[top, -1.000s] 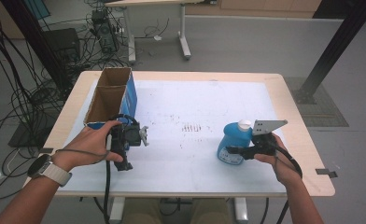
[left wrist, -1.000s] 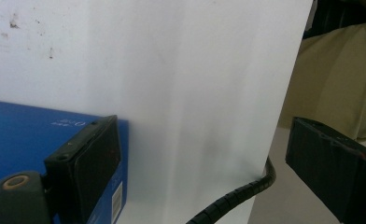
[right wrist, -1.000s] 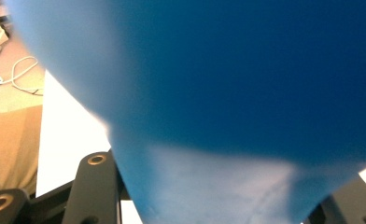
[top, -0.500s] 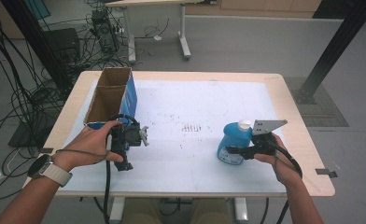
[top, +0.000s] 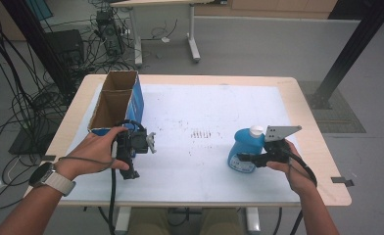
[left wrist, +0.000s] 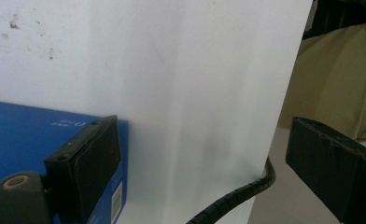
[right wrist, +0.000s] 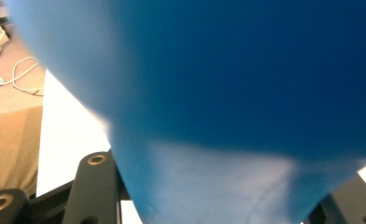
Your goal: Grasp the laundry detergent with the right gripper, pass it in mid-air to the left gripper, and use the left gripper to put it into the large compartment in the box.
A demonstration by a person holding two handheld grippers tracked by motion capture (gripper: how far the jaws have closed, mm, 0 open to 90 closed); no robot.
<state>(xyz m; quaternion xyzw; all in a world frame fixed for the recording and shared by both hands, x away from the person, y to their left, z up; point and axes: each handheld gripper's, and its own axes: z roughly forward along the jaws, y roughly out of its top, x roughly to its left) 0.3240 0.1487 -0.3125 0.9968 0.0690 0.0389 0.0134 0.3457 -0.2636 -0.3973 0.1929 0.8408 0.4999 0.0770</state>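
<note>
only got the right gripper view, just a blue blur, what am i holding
Observer: The high view shows a blue bottle with a white cap, standing on the table, with the right gripper shut on it.
Operator: where's the box from there
Observer: A blue cardboard box, open at the top, lies far across the table at the left side, apart from the bottle.
Operator: and the left gripper
Observer: The left gripper sits just off the box's near end; in its own view the fingers stand wide apart with nothing between them.
</note>
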